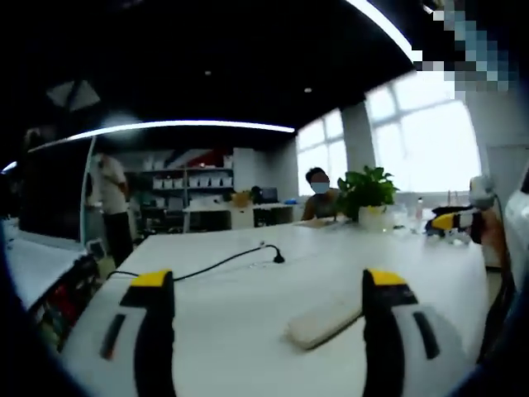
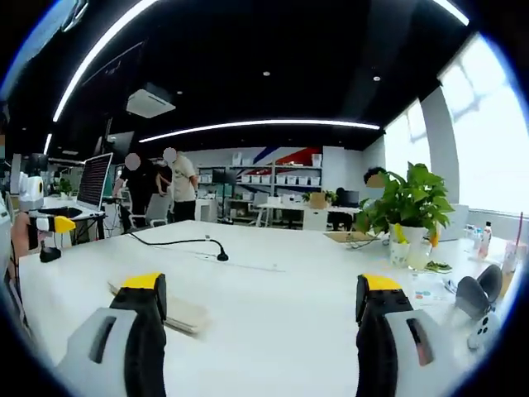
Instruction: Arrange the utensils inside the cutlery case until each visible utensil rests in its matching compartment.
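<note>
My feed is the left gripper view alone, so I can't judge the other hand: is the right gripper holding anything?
Observer: No. In the right gripper view the right gripper is open, with nothing between its jaws.
Operator: Anything on the table that I'd miss?
Observer: A grey rounded object sits near the right edge of the white table; I can't tell what it is.

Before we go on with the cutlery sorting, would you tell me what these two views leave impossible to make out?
- Pale flat object on the table, left gripper view: blurred, and the left tool covers its end; case or not, cannot tell.
- Same kind of pale object, right gripper view: blurred, partly behind the right tool.
- Utensils and compartments: none can be made out.
</note>
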Tool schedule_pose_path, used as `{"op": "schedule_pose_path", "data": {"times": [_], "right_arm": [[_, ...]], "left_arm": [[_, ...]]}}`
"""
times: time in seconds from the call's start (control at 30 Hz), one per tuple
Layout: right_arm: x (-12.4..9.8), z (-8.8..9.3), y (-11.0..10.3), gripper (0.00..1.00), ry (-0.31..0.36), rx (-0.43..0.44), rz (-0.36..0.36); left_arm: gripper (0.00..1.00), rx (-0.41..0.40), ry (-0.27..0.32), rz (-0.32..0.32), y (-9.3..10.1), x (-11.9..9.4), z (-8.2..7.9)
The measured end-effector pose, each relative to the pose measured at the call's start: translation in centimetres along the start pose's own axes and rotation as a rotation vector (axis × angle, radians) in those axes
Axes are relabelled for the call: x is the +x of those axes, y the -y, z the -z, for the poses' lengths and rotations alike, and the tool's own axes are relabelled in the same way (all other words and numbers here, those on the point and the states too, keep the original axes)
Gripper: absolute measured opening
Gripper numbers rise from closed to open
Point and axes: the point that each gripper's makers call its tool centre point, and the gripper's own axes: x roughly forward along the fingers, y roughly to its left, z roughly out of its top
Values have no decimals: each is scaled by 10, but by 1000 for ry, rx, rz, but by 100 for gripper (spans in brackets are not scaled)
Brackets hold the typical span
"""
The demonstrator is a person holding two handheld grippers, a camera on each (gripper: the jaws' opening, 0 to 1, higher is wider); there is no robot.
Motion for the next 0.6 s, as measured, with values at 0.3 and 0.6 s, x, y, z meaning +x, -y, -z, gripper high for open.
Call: {"op": "schedule_pose_path", "data": {"times": [0.3,0.6], "right_arm": [[-14,0,7,99,13,14,9],[-21,5,16,99,-8,-14,50]], "left_arm": [[100,50,-6,-61,-8,-10,1],[100,21,-2,-58,-7,-18,3]]}}
